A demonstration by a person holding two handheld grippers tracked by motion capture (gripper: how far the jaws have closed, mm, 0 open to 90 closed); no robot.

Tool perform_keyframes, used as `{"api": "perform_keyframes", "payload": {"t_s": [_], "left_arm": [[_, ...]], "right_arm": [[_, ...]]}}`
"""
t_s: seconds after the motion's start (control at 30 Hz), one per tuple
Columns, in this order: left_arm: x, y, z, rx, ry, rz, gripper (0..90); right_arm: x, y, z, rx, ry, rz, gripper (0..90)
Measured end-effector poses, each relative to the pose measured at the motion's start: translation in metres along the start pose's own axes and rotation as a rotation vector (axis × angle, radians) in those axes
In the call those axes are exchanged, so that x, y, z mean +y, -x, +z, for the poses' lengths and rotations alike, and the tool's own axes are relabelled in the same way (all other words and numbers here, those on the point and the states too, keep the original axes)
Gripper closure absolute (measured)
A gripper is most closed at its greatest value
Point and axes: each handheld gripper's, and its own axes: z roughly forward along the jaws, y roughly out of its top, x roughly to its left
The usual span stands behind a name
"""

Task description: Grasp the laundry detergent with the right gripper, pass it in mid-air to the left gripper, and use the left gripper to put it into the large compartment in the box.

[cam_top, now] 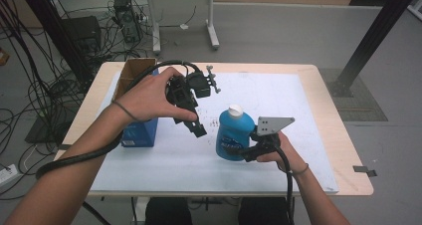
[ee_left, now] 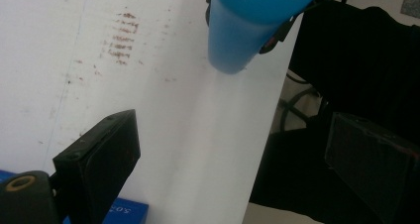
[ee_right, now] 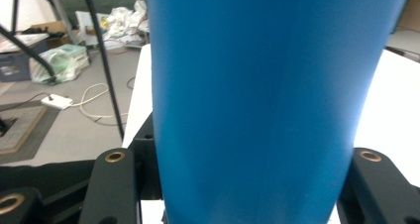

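The right gripper (cam_top: 251,153) clamps the blue bottle (cam_top: 232,134), lifted just above the white mat (cam_top: 278,100), near its front edge. Left of the bottle, the left gripper (cam_top: 196,128) hangs with jaws apart and empty; the box (cam_top: 139,130) sits beyond it.

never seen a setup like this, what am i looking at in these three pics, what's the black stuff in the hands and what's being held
A person stands at a table holding a hand-held clamp tool in each hand; no robot arm is involved. One picture looks down from above. The other two come from small cameras riding on each tool, looking along its black jaws. The right tongs are shut on a blue bottle with a white cap, which appears huge in the right gripper view. The left tongs are open and empty, hovering beside it. On the white mat also sits a blue box with a cardboard box behind it.
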Motion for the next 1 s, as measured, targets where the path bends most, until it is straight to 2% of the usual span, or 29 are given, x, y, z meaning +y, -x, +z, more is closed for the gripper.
{"api": "perform_keyframes", "payload": {"t_s": [0.43,0.53,0.63,1.0], "left_arm": [[0.023,0.014,0.0,-0.014,-0.033,0.072,7.2],[0.026,0.016,0.001,-0.022,-0.039,0.084,7.1],[0.037,0.021,0.003,-0.023,-0.072,0.115,7.2],[0.059,0.032,0.009,-0.017,-0.138,0.152,7.2]], "right_arm": [[0.022,0.006,0.022,0.092,-0.05,-0.06,42.3],[0.024,0.005,0.024,0.098,-0.054,-0.061,42.3],[0.026,0.005,0.027,0.112,-0.062,-0.07,42.3],[0.029,0.004,0.032,0.132,-0.08,-0.085,42.3]]}}
